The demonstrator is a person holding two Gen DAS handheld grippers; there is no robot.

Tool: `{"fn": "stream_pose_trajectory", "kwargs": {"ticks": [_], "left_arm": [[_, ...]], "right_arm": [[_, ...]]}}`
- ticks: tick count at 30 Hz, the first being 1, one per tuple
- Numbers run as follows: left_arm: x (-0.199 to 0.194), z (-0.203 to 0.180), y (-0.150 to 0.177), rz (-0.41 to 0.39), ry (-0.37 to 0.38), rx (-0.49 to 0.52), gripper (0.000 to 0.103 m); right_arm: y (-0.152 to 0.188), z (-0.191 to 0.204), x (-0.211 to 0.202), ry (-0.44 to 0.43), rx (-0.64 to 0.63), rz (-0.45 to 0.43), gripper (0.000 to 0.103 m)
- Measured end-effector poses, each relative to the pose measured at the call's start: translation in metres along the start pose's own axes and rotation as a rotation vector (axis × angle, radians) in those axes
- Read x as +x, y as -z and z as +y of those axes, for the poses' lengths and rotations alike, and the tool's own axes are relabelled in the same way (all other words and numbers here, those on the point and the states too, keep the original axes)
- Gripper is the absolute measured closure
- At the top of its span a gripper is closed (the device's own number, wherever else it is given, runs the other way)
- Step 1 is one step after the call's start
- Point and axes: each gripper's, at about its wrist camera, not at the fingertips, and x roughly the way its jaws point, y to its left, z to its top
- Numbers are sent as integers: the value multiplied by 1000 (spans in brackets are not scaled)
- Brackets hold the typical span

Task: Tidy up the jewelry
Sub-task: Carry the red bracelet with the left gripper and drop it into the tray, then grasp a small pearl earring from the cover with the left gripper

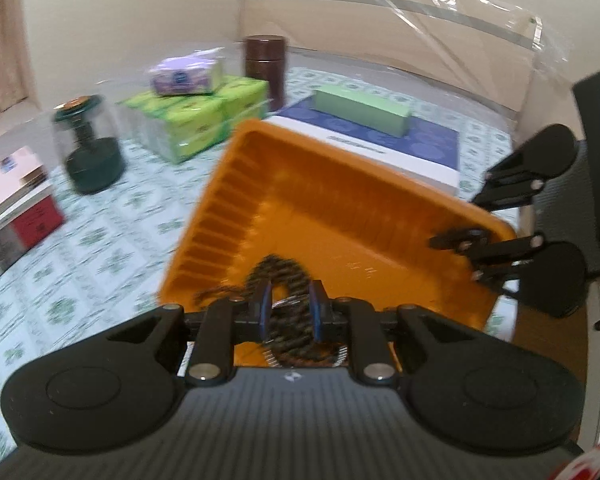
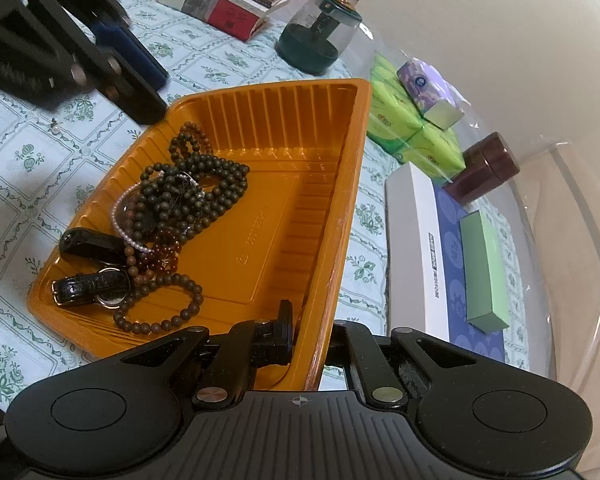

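An orange plastic tray (image 2: 300, 184) sits on the patterned tablecloth and holds a pile of dark bead strings (image 2: 188, 184), a pearl bracelet (image 2: 120, 216), amber beads (image 2: 164, 252) and a black strap watch (image 2: 88, 288). My right gripper (image 2: 304, 332) is shut on the tray's rim (image 2: 320, 312), one finger inside and one outside. In the left wrist view the tray (image 1: 340, 216) lies ahead, and my left gripper (image 1: 288, 308) hangs over its near end, apart from the bead pile (image 1: 284, 280) that blurs between its blue pads. The right gripper (image 1: 464, 240) grips the tray's right corner.
On the cloth stand a green glass-domed jar (image 2: 320, 36), stacked books (image 2: 228, 0), green tissue packs (image 2: 404, 120) with a purple pack (image 2: 424, 88) on top, a brown canister (image 2: 484, 168), and a white-and-blue box (image 2: 432, 248) with a green box (image 2: 484, 268) on it.
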Motion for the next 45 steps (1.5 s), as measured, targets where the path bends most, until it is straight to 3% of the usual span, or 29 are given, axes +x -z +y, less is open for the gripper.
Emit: {"fn": "stream_pose_trajectory", "kwargs": {"ticks": [8, 15, 22, 26, 39, 45], "left_arm": [[-35, 51, 28, -42, -147, -100, 84], [-46, 87, 80, -35, -279, -209, 84], [-34, 84, 130, -17, -291, -282, 84], [-21, 75, 146, -34, -297, -309, 76], [16, 55, 159, -63, -397, -311, 72], [25, 52, 161, -69, -401, -300, 72]], "right_arm": [[1, -1, 0, 0, 0, -1, 98], [0, -3, 0, -2, 1, 4, 98], [1, -3, 2, -2, 2, 7, 98], [1, -3, 2, -2, 3, 7, 98], [1, -2, 3, -2, 3, 12, 98], [3, -3, 4, -1, 3, 15, 98]]}}
